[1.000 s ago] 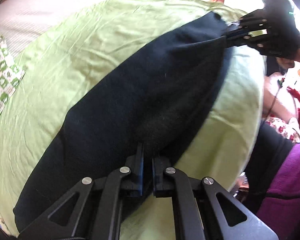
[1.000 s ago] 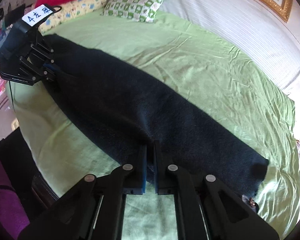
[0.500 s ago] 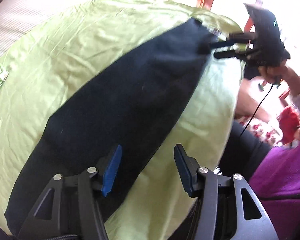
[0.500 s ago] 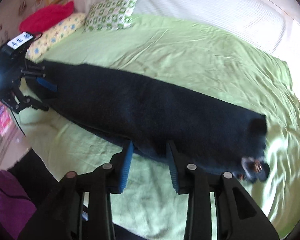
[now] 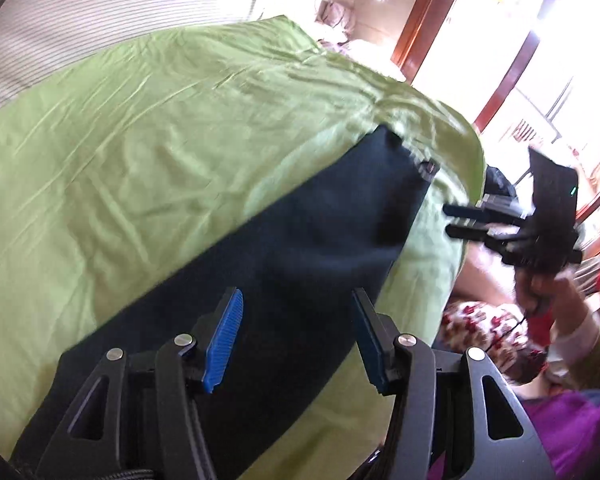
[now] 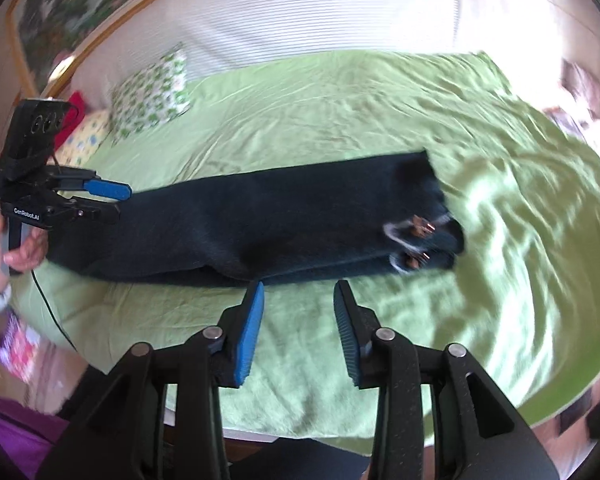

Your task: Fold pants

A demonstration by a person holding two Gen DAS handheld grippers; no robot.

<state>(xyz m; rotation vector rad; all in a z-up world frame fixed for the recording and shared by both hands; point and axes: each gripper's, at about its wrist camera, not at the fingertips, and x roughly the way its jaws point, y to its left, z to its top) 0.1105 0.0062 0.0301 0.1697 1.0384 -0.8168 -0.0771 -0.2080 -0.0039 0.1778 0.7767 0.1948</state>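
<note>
Dark pants (image 6: 260, 220) lie flat in one long strip on the green bed sheet (image 6: 340, 112), with the drawstring end (image 6: 416, 236) at the right. My right gripper (image 6: 299, 292) hovers just off their near edge. Its jaws are opening and nothing is between them. In the left wrist view the pants (image 5: 300, 240) run diagonally under my left gripper (image 5: 296, 300), which is open above the cloth and holds nothing. The left gripper (image 6: 120, 202) also shows at the pants' left end. The right gripper (image 5: 456, 220) shows off the far end, near the bed's edge.
A green-patterned pillow (image 6: 152, 92), a yellow pillow (image 6: 84, 140) and a red cushion (image 6: 76, 100) lie at the head of the bed. A white striped headboard (image 6: 320, 12) backs it. A person in a purple garment (image 5: 572, 432) stands at the bed's edge. A wooden frame (image 5: 424, 20) is beyond.
Both grippers were shut on the pants' edge a second ago. They have opened, let go and drawn back, and the pants now lie flat on the sheet.
</note>
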